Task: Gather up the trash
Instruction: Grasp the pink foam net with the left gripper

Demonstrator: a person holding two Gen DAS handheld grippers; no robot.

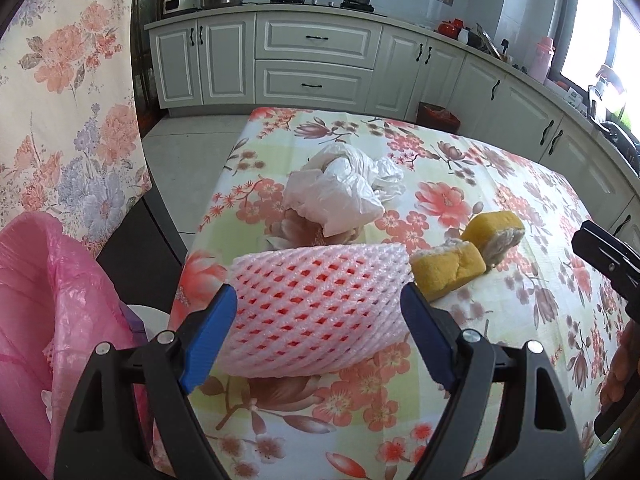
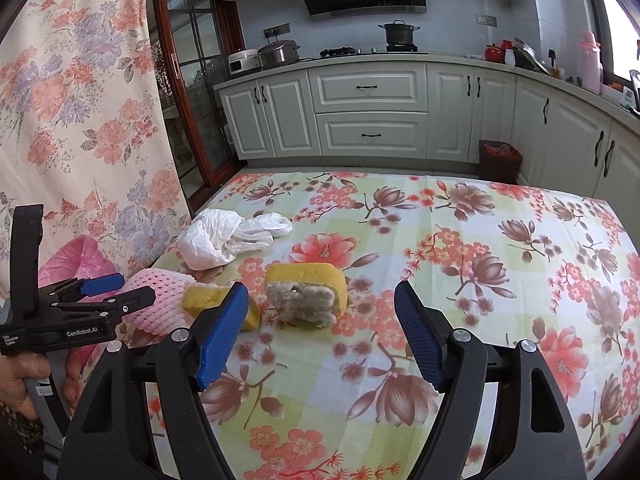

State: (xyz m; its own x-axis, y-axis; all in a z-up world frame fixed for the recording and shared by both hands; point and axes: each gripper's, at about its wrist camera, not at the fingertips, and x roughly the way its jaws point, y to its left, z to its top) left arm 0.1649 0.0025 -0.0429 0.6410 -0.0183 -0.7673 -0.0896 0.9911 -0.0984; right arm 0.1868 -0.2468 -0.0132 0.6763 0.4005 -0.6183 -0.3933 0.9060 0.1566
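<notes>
A pink foam fruit net (image 1: 316,304) lies on the floral tablecloth (image 1: 460,184), between the open blue fingers of my left gripper (image 1: 320,320); the fingers sit at its two ends without squeezing it. Two yellow peel pieces (image 1: 448,270) (image 1: 496,232) lie just right of it. A crumpled white plastic bag (image 1: 340,192) lies behind. My right gripper (image 2: 320,316) is open and empty, just in front of the larger peel piece (image 2: 308,294). The net (image 2: 160,300), the smaller peel (image 2: 204,300), the bag (image 2: 228,236) and my left gripper (image 2: 116,292) show at left in the right wrist view.
A bin lined with a pink bag (image 1: 36,312) stands below the table's left edge; it also shows in the right wrist view (image 2: 80,260). A floral curtain (image 1: 68,92) hangs at left. Kitchen cabinets (image 1: 316,64) and a small dark bin (image 2: 500,160) stand beyond the table.
</notes>
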